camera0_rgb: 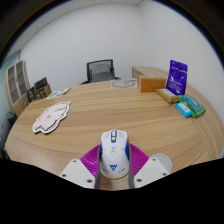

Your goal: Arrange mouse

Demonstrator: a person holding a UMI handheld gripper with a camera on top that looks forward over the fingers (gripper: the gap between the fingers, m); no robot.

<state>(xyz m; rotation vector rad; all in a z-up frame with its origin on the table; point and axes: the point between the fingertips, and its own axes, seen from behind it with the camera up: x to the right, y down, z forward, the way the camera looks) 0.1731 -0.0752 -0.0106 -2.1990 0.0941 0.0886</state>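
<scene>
Tongs [114, 170] clamped on a white mouse [114, 152], both purple pads [93, 158] pressing its sides. Beyond, round wooden surface [100, 110] carrying a pale shaped mat [51, 118], teal box [189, 108], purple sign [178, 76]. Office chair [100, 71] behind; white walls.

The mouse [114, 152] is white with a blue mark. The pads [92, 157] beside it are purple. The table [100, 110] is light brown wood. A purple sign [178, 75] stands far back.
</scene>
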